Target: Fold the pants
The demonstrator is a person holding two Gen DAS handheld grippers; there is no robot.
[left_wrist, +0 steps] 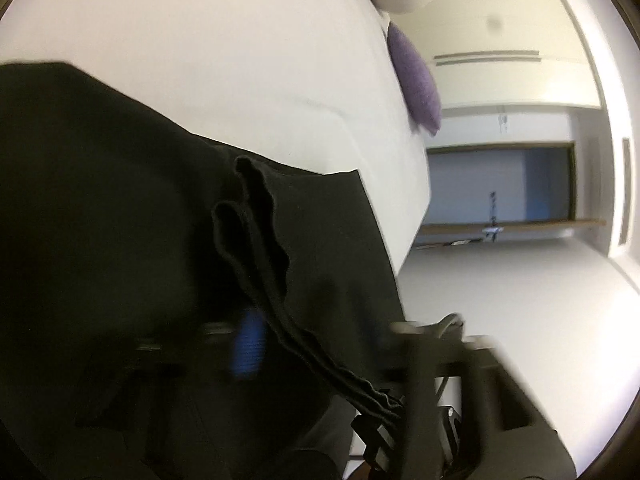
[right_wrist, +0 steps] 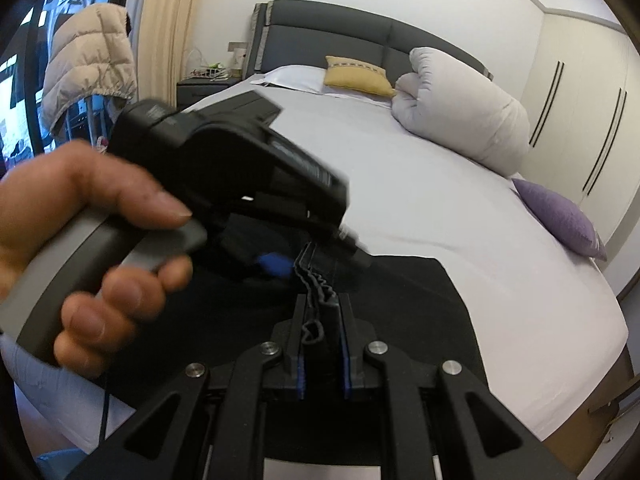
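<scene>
Black pants (right_wrist: 400, 292) lie on the white bed (right_wrist: 440, 208), spread toward its right edge. My right gripper (right_wrist: 323, 304) is shut on the ruffled waistband of the pants (right_wrist: 316, 284). My left gripper (right_wrist: 316, 252) reaches in from the left, held by a hand, and its fingers close on the same waistband a little farther along. In the left wrist view the pants (left_wrist: 120, 200) fill the left side, the waistband (left_wrist: 260, 240) runs across the middle, and the right gripper's fingers (left_wrist: 400, 408) pinch its far end. The left gripper's own fingertips are dark and blurred there.
A rolled white duvet (right_wrist: 460, 116), a yellow cushion (right_wrist: 356, 76) and a purple cushion (right_wrist: 560, 220) lie on the bed. A grey headboard (right_wrist: 340, 36) stands behind. White wardrobes (right_wrist: 580, 112) line the right. A beige jacket (right_wrist: 88, 56) hangs at the left.
</scene>
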